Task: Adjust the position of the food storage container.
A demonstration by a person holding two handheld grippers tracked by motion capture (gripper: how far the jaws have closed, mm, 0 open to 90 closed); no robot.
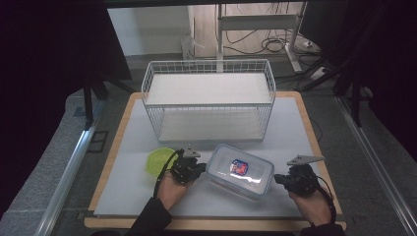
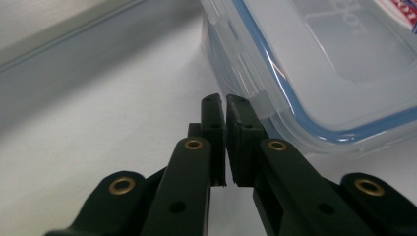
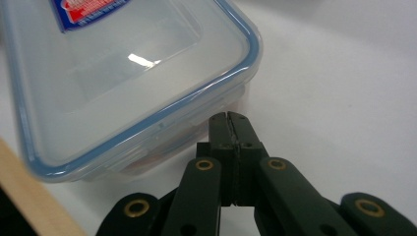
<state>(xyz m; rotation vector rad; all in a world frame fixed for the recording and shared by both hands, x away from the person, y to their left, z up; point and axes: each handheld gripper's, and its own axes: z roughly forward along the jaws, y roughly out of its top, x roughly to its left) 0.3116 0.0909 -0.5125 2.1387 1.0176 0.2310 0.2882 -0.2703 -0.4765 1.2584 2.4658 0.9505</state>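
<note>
High view: a clear lidded box point(image 1: 240, 170) lies on the white table point(image 1: 123, 191) in front of a wire rack point(image 1: 208, 98). The left gripper point(image 1: 194, 166) sits at the box's left end, the right gripper point(image 1: 280, 179) near its right end. A green bowl point(image 1: 160, 161) is just beside the left hand.
Left gripper view: jaws nearly together with a thin gap, tips against the box's side latch point(image 2: 255, 105); nothing is pinched.
Right gripper view: jaws pressed together, empty, tips just under the box's blue-sealed rim point(image 3: 196, 98).
Step, as I judge it: working the latches or steadying the box.
Doing it well: press both ends evenly and keep the tips low on the flaps, so the box does not slide.
</note>
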